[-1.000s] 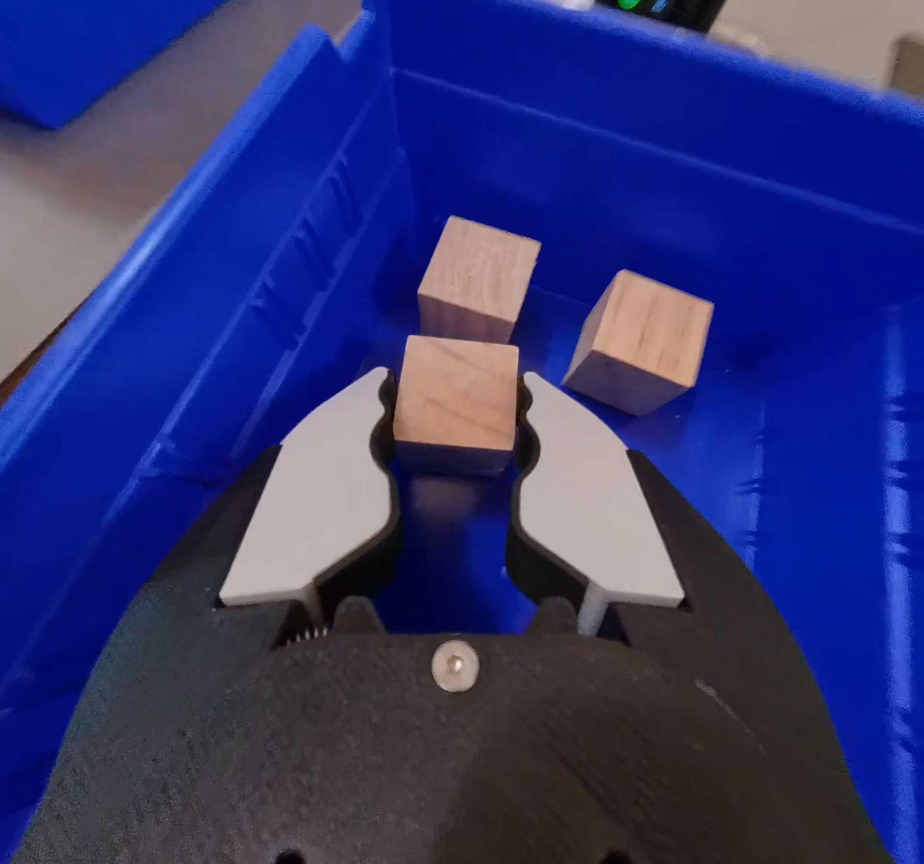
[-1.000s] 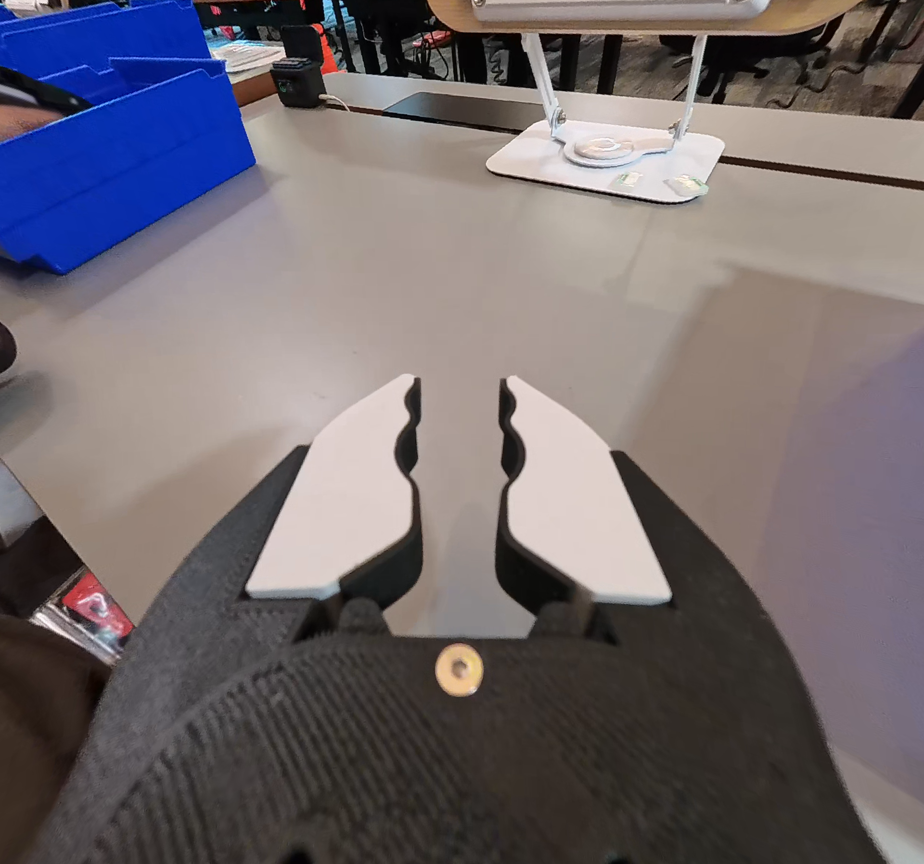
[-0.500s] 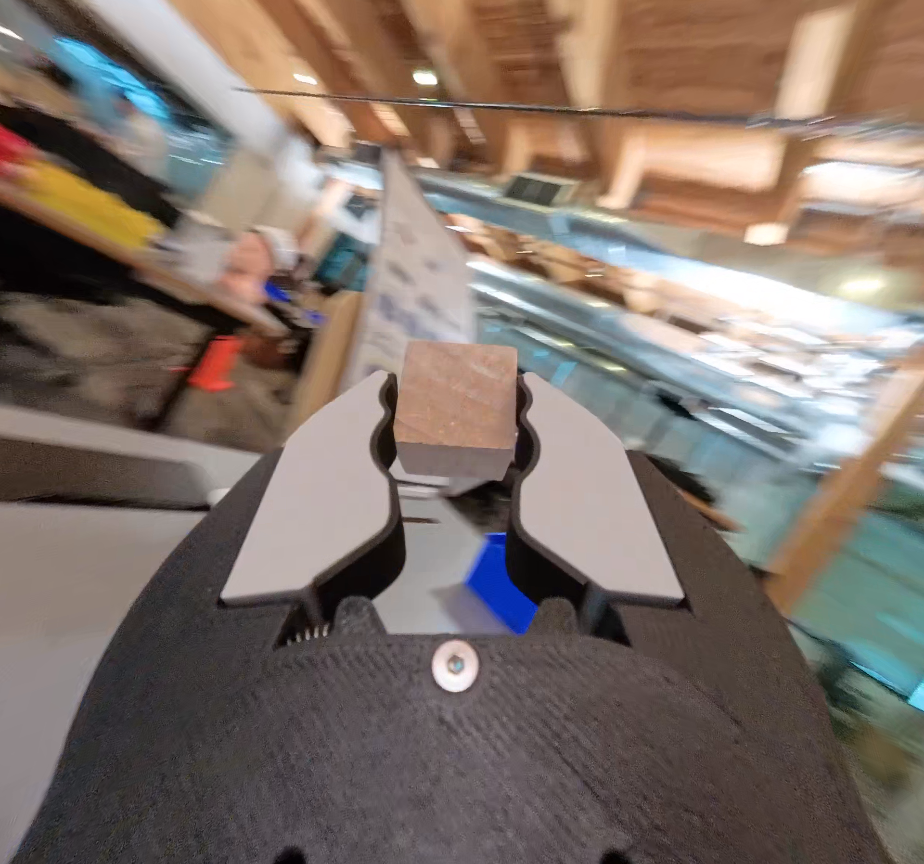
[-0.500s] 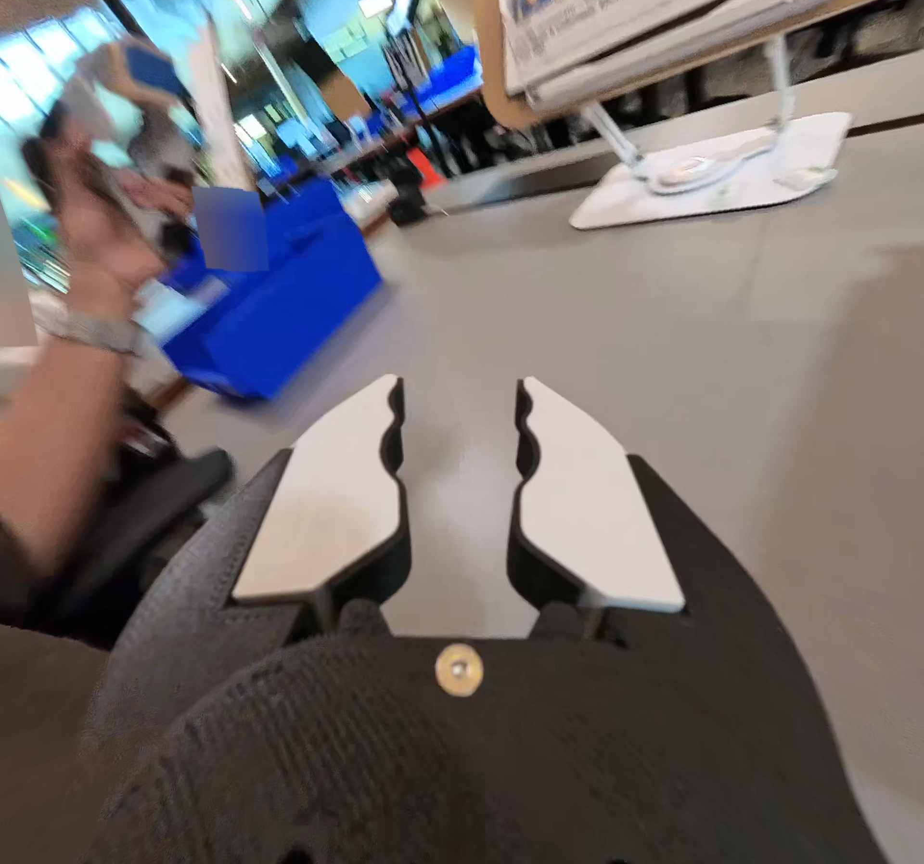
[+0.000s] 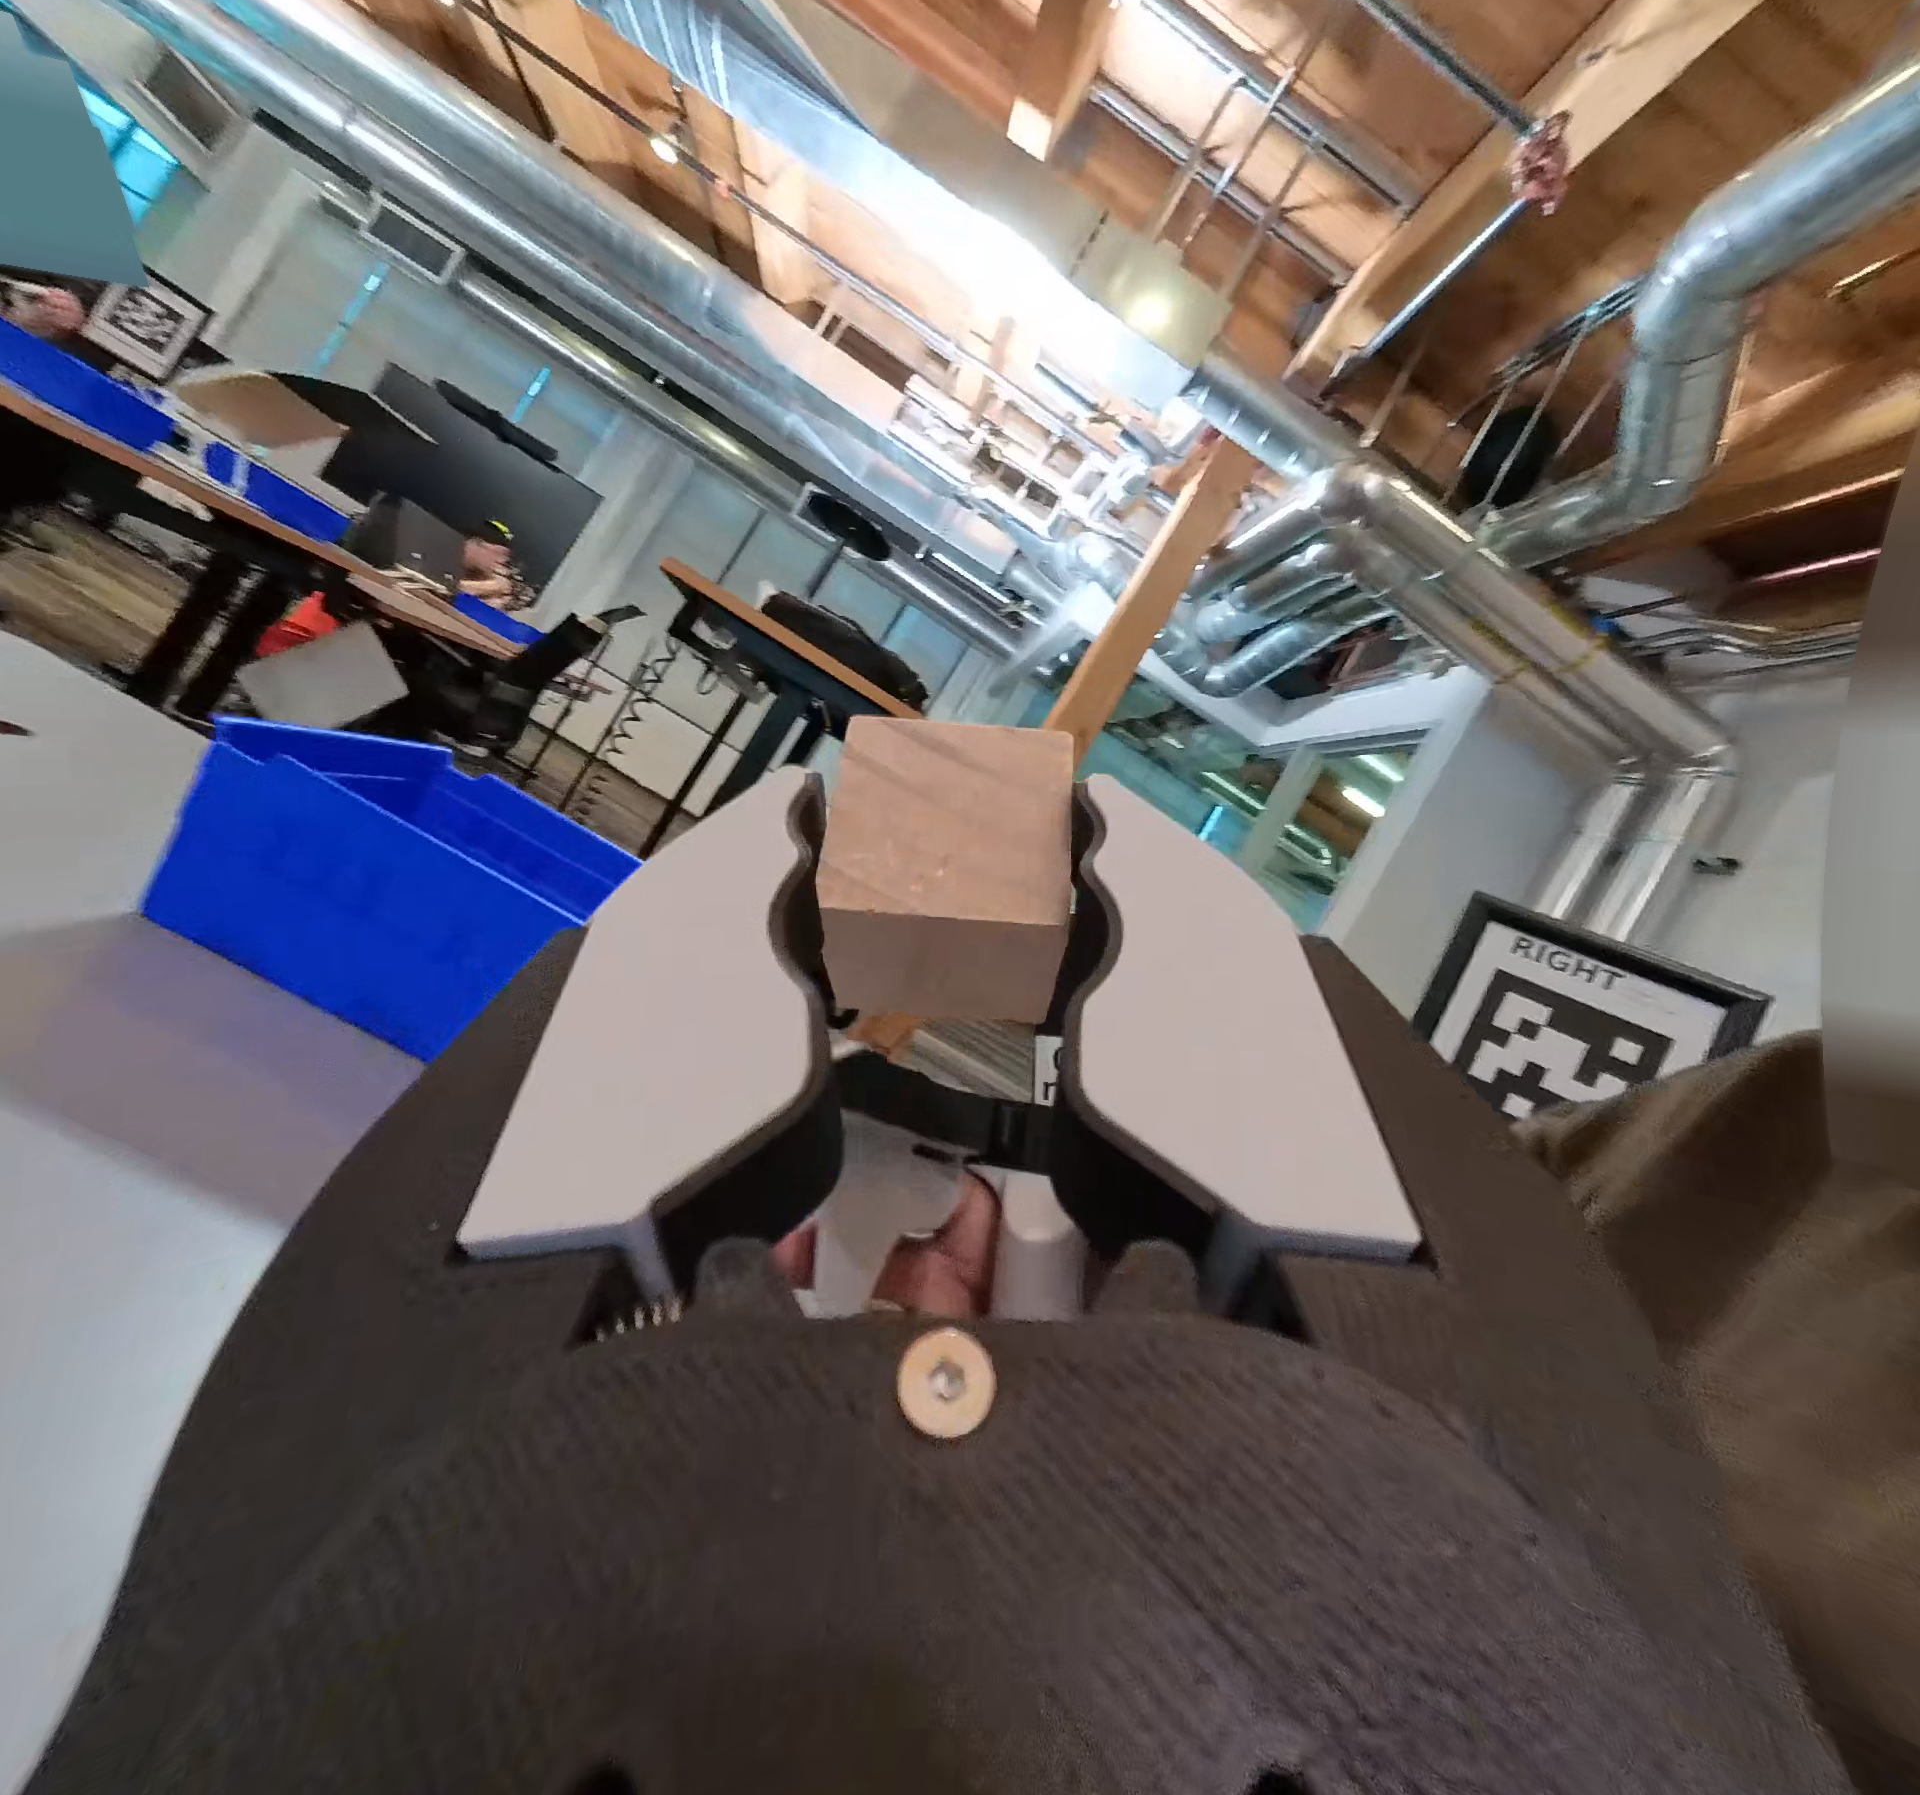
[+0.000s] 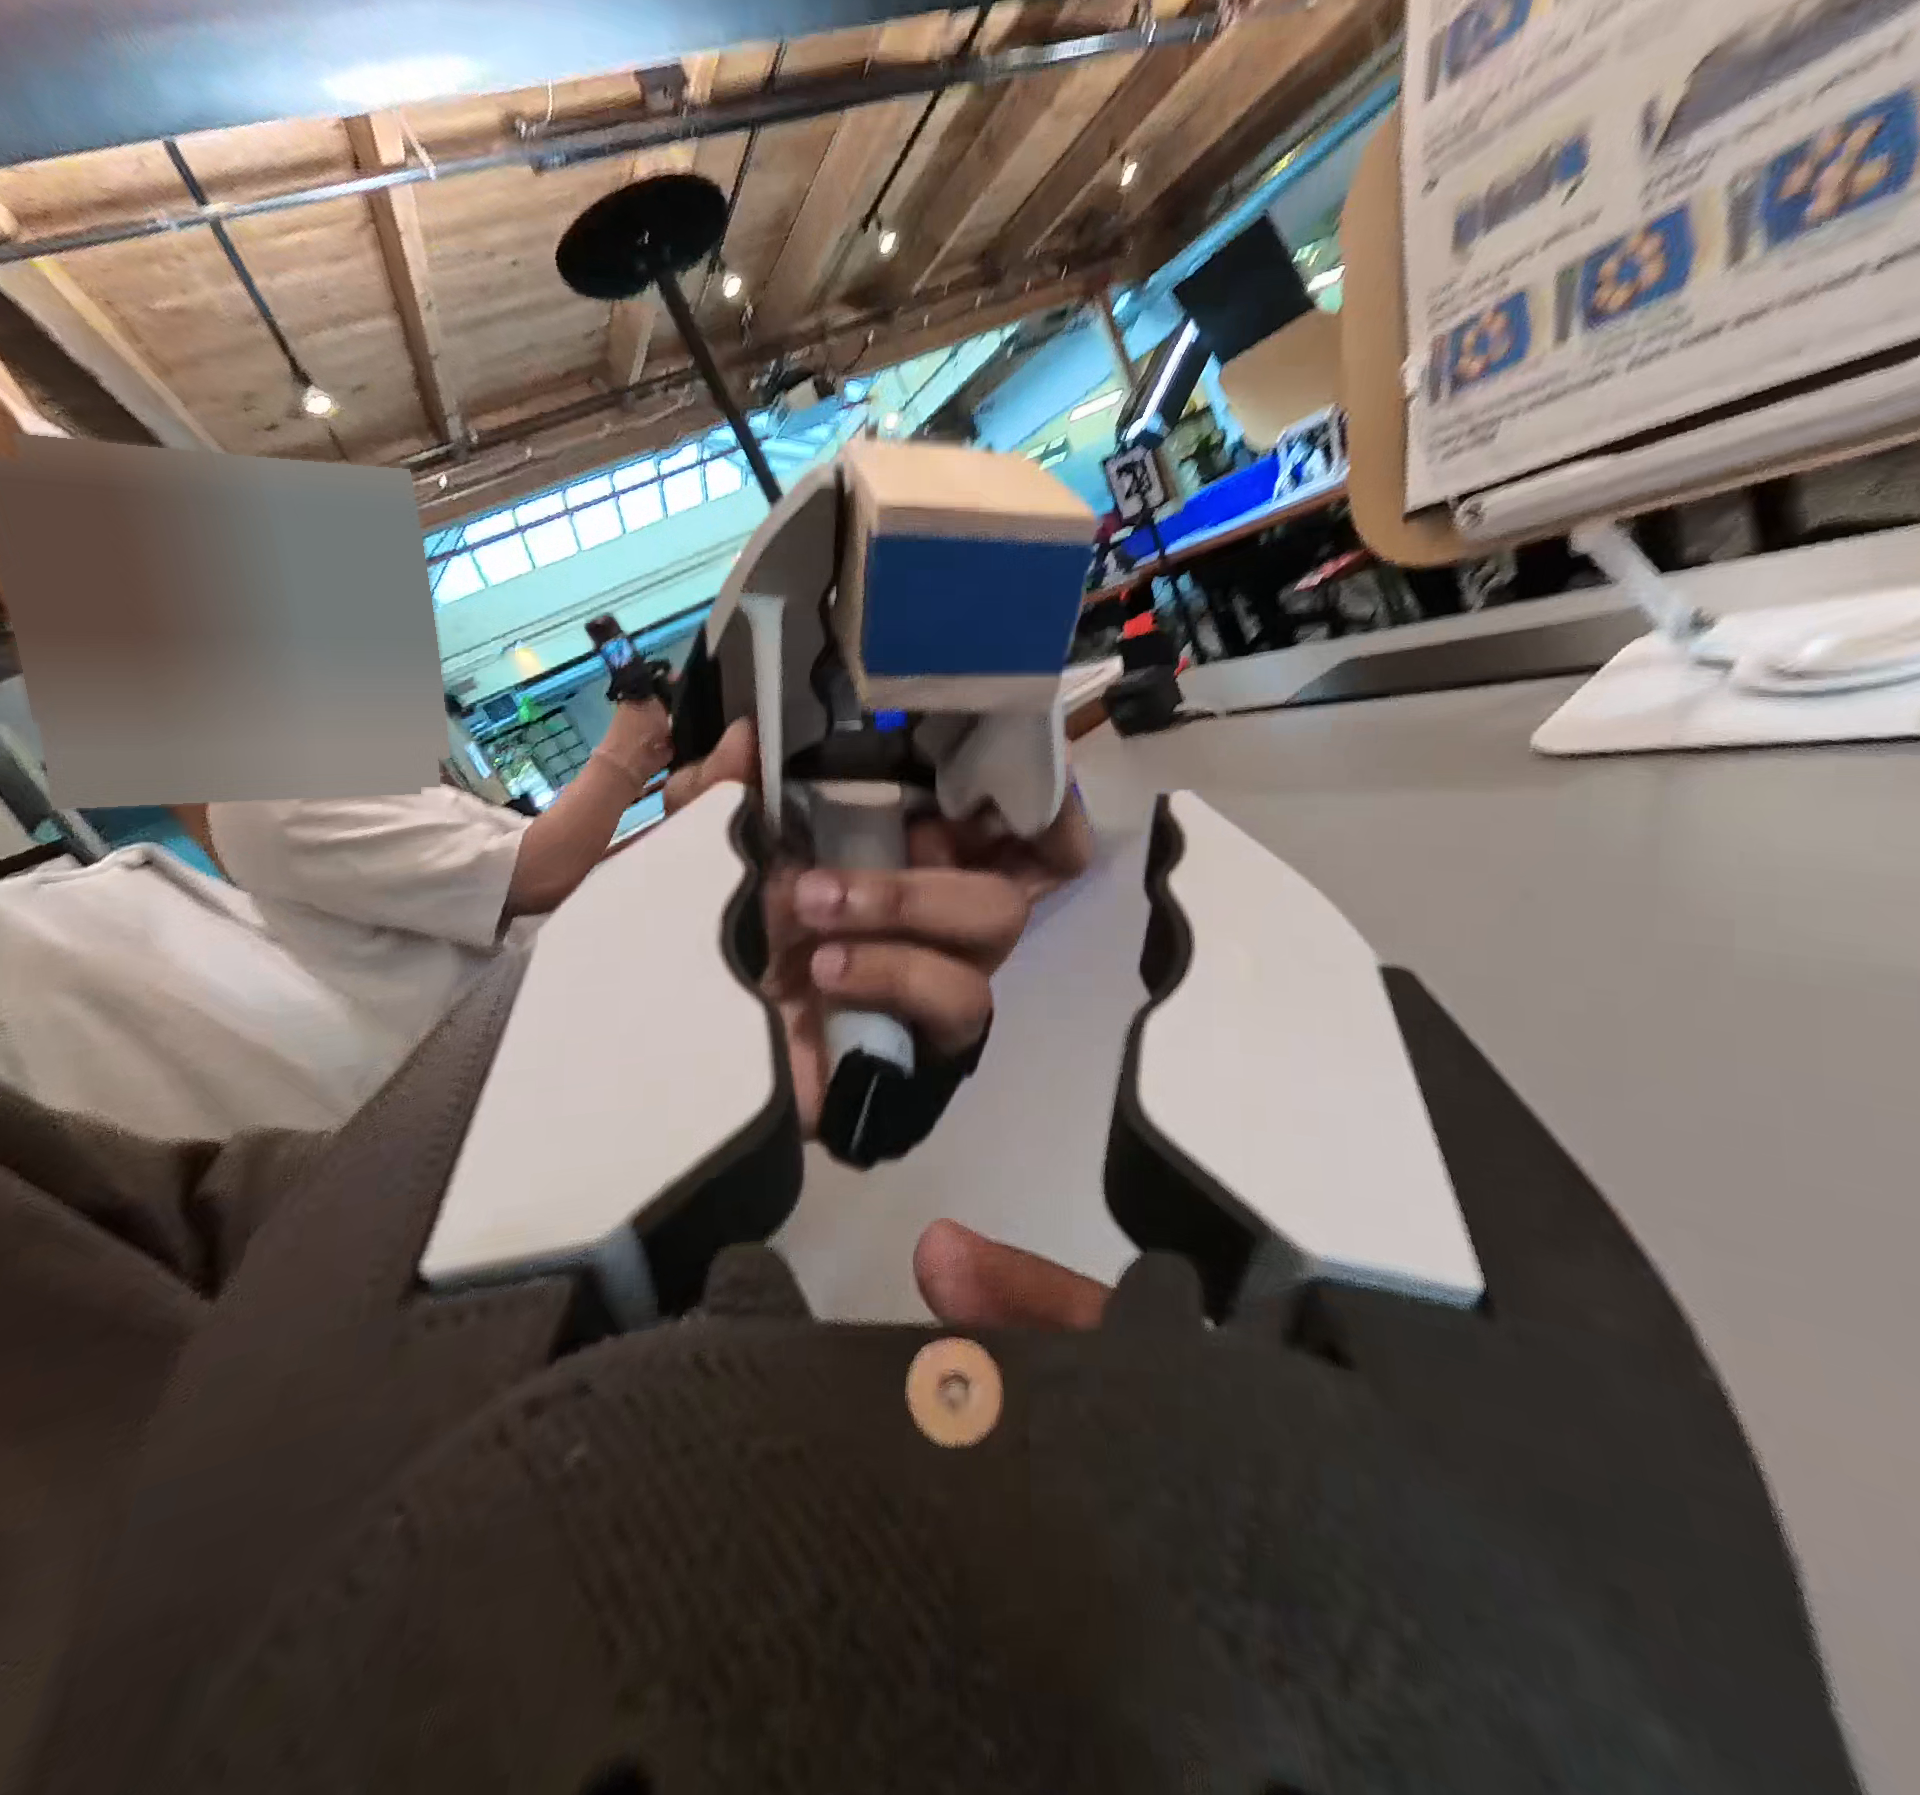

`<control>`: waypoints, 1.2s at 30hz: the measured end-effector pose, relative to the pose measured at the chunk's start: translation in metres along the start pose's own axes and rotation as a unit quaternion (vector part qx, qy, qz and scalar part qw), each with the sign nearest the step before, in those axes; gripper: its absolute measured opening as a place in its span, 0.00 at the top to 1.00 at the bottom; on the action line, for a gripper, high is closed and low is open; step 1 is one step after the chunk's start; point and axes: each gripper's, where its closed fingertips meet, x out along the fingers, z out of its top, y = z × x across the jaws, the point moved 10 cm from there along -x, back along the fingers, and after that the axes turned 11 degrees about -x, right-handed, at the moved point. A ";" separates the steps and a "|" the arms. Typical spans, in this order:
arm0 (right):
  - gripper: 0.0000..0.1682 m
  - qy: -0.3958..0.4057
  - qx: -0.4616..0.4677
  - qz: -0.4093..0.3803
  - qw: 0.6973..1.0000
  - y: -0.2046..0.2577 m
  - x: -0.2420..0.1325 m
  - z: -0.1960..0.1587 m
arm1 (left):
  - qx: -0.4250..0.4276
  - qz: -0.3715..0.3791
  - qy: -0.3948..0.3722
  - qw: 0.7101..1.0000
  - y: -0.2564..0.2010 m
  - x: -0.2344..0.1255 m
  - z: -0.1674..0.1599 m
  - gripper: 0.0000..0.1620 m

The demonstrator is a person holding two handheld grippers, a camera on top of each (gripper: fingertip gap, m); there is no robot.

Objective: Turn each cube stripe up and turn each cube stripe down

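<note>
The wooden cube (image 5: pixel 945 872) looks matt with a smooth blue stripe (image 6: pixel 961 607); the bin (image 5: pixel 353 878) is glossy plastic.

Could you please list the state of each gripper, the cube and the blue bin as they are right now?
Left gripper: shut on the cube, raised and pointing upward.
Cube: held off the table between the fingers; a blue stripe shows on its far face in the right wrist view.
Right gripper: open, holding nothing, aimed toward the left gripper.
Blue bin: resting on the table; contents not visible.
</note>
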 end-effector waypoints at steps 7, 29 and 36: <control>0.64 -0.025 0.031 0.049 0.998 0.001 0.003 0.001 | -0.058 -0.030 0.003 0.998 0.002 0.001 -0.025 0.73; 0.75 -0.035 -0.032 -0.021 0.999 -0.053 -0.013 0.062 | -0.055 0.032 0.021 0.998 0.016 -0.018 -0.029 0.63; 0.75 0.015 -0.165 -0.286 0.944 -0.182 -0.068 0.136 | -0.075 0.033 0.045 0.996 0.025 -0.018 -0.036 0.64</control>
